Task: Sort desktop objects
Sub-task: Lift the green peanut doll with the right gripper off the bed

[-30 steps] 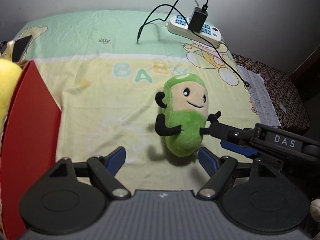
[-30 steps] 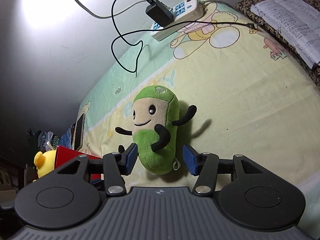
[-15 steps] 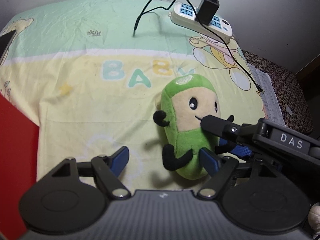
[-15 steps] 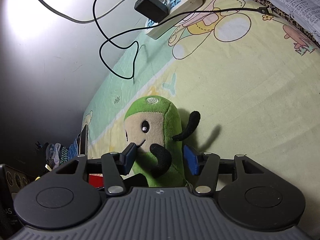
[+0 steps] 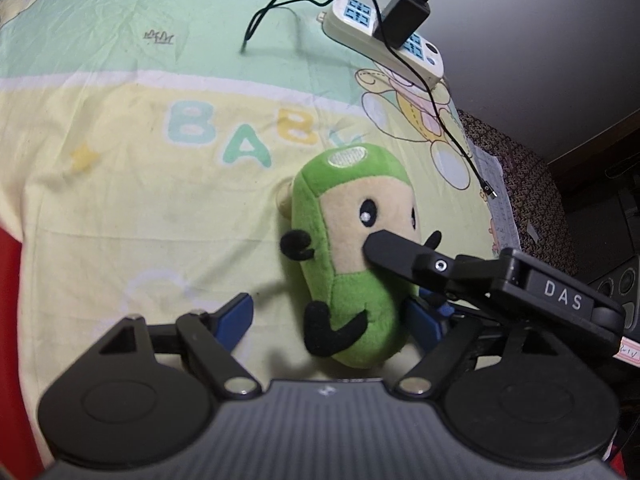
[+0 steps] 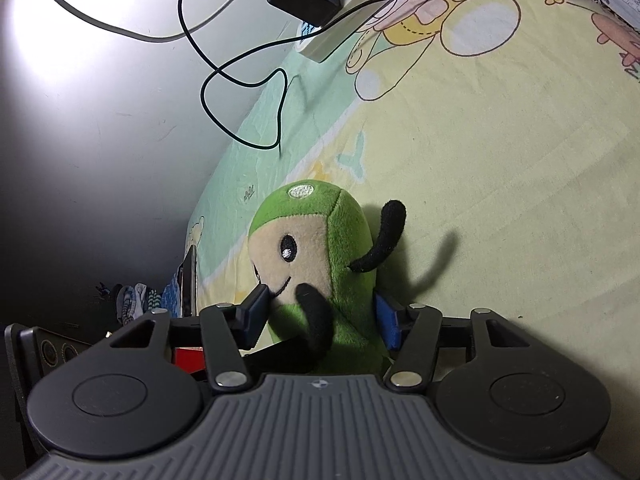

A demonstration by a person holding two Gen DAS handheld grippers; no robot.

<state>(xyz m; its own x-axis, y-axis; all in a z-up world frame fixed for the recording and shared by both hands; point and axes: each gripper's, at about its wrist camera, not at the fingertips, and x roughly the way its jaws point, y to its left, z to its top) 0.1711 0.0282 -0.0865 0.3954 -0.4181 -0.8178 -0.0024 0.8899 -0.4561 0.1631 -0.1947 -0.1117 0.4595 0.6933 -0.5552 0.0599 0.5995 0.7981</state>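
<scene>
Clearly you are dealing with something soft and light: the green bean-shaped plush toy with a beige face and thin black limbs lies on the pale yellow and green printed baby cloth, below the letters, well clear of the white power strip with its black charger and cable. Judged from its fuzzy pile and stuffed body, it will squash under the pads rather than slip, and nothing on it should break; take it across the thick green middle, not by a floppy arm, which would let it dangle. Your right gripper straddles the lower body, its jaws closing, one blue pad at the mouth and the other against the green flank; whether they press yet, you cannot tell for sure. Your left gripper stands half wide, also closing, the toy near its right-hand pad and the other pad off to the side. Compared with a second ago, both grippers have come closer and lower, and the right finger now covers the toy's face.
</scene>
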